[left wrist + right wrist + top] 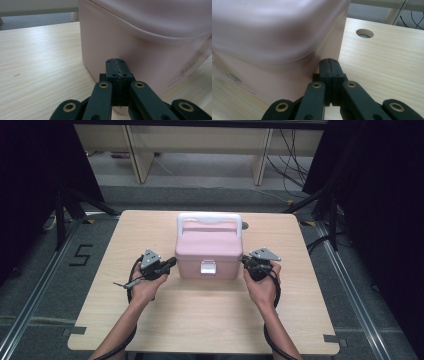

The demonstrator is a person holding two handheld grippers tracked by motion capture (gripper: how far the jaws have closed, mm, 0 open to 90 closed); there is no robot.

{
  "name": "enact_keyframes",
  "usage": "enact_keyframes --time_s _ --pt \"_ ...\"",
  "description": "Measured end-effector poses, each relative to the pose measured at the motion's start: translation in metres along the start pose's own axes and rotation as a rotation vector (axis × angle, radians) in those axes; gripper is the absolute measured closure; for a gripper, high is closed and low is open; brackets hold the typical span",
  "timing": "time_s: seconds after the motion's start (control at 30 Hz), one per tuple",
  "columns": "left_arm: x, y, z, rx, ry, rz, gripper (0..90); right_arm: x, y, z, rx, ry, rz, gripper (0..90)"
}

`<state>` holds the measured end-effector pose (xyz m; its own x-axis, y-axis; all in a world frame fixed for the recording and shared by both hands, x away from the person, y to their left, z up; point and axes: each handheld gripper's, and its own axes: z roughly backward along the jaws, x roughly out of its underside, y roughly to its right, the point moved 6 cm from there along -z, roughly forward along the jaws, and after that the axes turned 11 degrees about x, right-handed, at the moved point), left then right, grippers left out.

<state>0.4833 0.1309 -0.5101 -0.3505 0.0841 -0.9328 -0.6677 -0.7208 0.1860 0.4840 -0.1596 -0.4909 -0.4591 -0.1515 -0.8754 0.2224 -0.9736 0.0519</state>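
Bench surface is light wood, with a round cable hole near its far edge, just behind the far right corner of the box. Beyond the far edge: grey floor, pale furniture legs, loose black cables. Black stands and curtains flank both side edges. A "5" is taped on the floor off the left edge. Nothing lies between either set of tongs and the box.

Pink box sits upright around the centre of the bench, slightly toward the far edge. Lid is shut, white handle folded back over the lid's far side, white latch on the near face, toward the person.

Left tongs: jaws together, nothing clamped. Tip is at the box's left wall near its near-left corner; in the left gripper view the closed tip sits right up against the pink wall, contact or a hair off, can't tell which.

Right tongs: jaws together, nothing clamped. Tip is at the box's right wall, near the near-right corner; in the right gripper view the tip sits just under the lid's overhang, against or just beside the wall.

Box is bracketed between the two closed tips, one per side, both hands low near bench level.
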Motion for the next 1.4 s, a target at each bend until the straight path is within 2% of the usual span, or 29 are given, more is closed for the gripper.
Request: enact_keyframes --time_s 0.1,0.27,0.33,0.43,0.47,0.5,0.53,0.57,0.6,0.63,0.67,0.7,0.73,0.77,0.8,0.83,0.87,0.9,0.93,0.97,1.0,1.03,1.07,1.1,1.13,1.17,1.2,1.33,1.4 --pt "0.0 -0.002 0.001 -0.007 0.002 0.001 89.9 -0.002 0.0 -0.003 0.004 0.006 0.024 90.0" --pt "0.001 -0.003 0.003 -0.016 0.007 0.008 90.0 -0.003 -0.002 -0.003 0.006 -0.003 0.026 90.0" --pt "0.001 -0.004 0.003 -0.018 0.008 0.011 89.9 -0.003 -0.004 -0.004 -0.013 -0.005 0.023 90.0" --pt "0.001 -0.004 0.003 -0.015 0.011 0.018 89.8 -0.003 -0.004 -0.005 -0.004 -0.003 0.024 90.0" --pt "0.0 -0.005 0.004 -0.01 0.02 0.032 89.1 -0.004 -0.003 -0.003 -0.023 -0.023 0.014 90.0" --pt "0.0 -0.005 0.004 -0.01 0.02 0.032 86.3 -0.004 -0.003 -0.003 -0.023 -0.023 0.014 90.0" --pt "0.0 -0.01 0.006 -0.033 0.041 0.047 83.0 -0.005 -0.001 0.0 -0.025 -0.054 -0.004 85.2" --pt "0.0 -0.013 0.009 -0.041 0.051 0.06 79.7 -0.005 0.003 0.002 -0.017 -0.086 0.007 82.7" --pt "0.0 -0.013 0.009 -0.041 0.051 0.06 76.1 -0.005 0.003 0.002 -0.017 -0.086 0.007 82.7" --pt "0.002 -0.016 0.014 -0.057 0.059 0.068 72.7 -0.008 0.013 0.012 -0.005 -0.126 -0.047 76.8" --pt "0.003 -0.017 0.017 -0.062 0.064 0.073 70.4 -0.008 0.022 0.017 0.012 -0.174 -0.025 74.9" --pt "0.003 -0.017 0.017 -0.062 0.064 0.073 67.7 -0.008 0.022 0.017 0.012 -0.174 -0.025 74.9" --pt "0.004 -0.019 0.021 -0.068 0.068 0.078 67.7 -0.008 0.028 0.021 0.007 -0.202 -0.029 74.4" --pt "0.006 -0.022 0.027 -0.083 0.067 0.081 61.8 -0.006 0.048 0.033 0.053 -0.269 -0.035 71.8" --pt "0.008 -0.023 0.03 -0.09 0.068 0.086 60.3 -0.003 0.049 0.04 0.074 -0.34 -0.095 71.0" --pt "0.008 -0.023 0.03 -0.09 0.068 0.086 58.5 -0.003 0.049 0.04 0.074 -0.34 -0.095 71.0" --pt "0.01 -0.025 0.033 -0.096 0.061 0.093 58.5 0.0 0.058 0.045 0.084 -0.366 -0.079 70.1" --pt "0.011 -0.025 0.035 -0.103 0.059 0.098 56.1 0.006 0.072 0.049 0.079 -0.415 -0.012 67.4" --pt "0.012 -0.025 0.037 -0.106 0.055 0.103 54.1 0.012 0.076 0.055 0.087 -0.495 -0.034 65.8" --pt "0.014 -0.024 0.04 -0.109 0.048 0.114 50.2 0.024 0.084 0.062 0.075 -0.605 -0.019 64.5" --pt "0.014 -0.024 0.04 -0.109 0.048 0.114 49.0 0.024 0.084 0.062 0.075 -0.605 -0.019 64.5" --pt "0.016 -0.022 0.043 -0.114 0.038 0.128 47.6 0.037 0.082 0.07 0.091 -0.748 -0.086 61.6" --pt "0.016 -0.022 0.043 -0.114 0.038 0.128 47.0 0.037 0.082 0.07 0.091 -0.748 -0.086 61.6" --pt "0.016 -0.022 0.045 -0.116 0.035 0.133 47.0 0.041 0.08 0.072 0.096 -0.785 -0.11 61.7" --pt "0.016 -0.021 0.047 -0.119 0.036 0.134 46.3 0.05 0.083 0.073 0.086 -0.83 -0.092 60.8" --pt "0.016 -0.021 0.047 -0.119 0.036 0.134 46.2 0.05 0.083 0.073 0.086 -0.83 -0.092 60.8" --pt "0.016 -0.02 0.048 -0.119 0.031 0.129 46.2 0.058 0.081 0.074 0.081 -0.867 -0.095 60.6" --pt "0.015 -0.017 0.048 -0.11 0.031 0.122 46.1 0.063 0.077 0.073 0.083 -0.914 -0.117 59.4" --pt "0.015 -0.016 0.047 -0.105 0.029 0.121 46.1 0.064 0.075 0.07 0.093 -0.911 -0.116 58.6"
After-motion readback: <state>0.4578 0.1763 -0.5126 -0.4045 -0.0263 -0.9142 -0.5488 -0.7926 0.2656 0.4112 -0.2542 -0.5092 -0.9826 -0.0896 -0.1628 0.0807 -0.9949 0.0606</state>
